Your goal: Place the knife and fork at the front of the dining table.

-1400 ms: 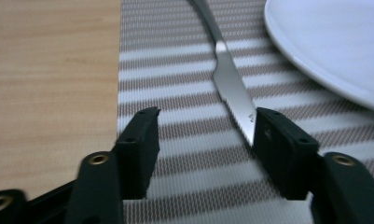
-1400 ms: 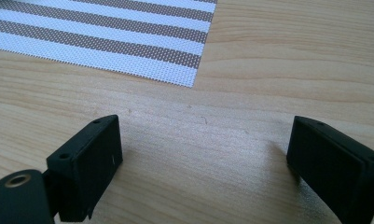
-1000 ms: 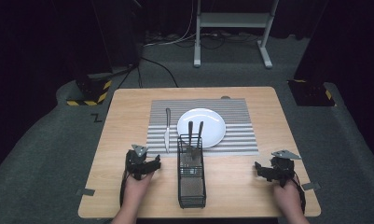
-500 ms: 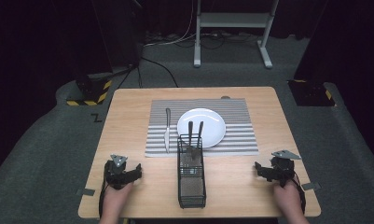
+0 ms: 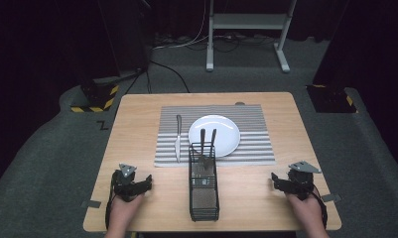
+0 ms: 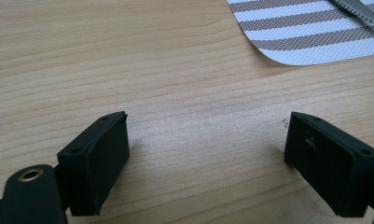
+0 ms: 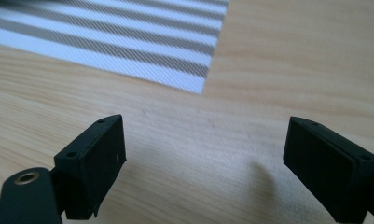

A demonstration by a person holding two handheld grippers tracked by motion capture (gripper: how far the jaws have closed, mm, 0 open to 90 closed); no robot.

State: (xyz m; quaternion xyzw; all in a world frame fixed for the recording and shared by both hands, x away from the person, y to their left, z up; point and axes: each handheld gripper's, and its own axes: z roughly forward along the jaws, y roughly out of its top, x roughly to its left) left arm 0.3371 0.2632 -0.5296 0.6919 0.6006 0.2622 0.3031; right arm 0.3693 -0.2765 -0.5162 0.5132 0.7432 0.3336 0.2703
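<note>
The left hand-held gripper (image 5: 146,182) rests low on the table (image 5: 137,129) near its front left corner, jaws spread wide with only bare wood between them. Its jaws have just been opening a little further, and nothing lies in the gap. From its own camera, the two black pads (image 6: 103,161) stand far apart over the wood grain, and a rounded corner of the striped mat (image 6: 310,35) shows at the top right, with the tip of the knife (image 6: 362,11) lying on it.

The right hand-held gripper (image 5: 276,182) sits near the front right corner, also open and empty; its pads (image 7: 96,158) frame plain wood, with the mat's corner (image 7: 128,42) beyond.

Between the two, at the front middle of the table, stands a black wire caddy (image 5: 203,183), well apart from both grippers. Two dark-handled utensils (image 5: 207,144) stand in its far end, leaning toward the plate.

The white plate (image 5: 221,126) lies on the mat (image 5: 256,144) just behind the caddy. The knife (image 5: 177,139) lies on the mat left of the plate, lengthwise toward the front edge, not touching the plate.
</note>
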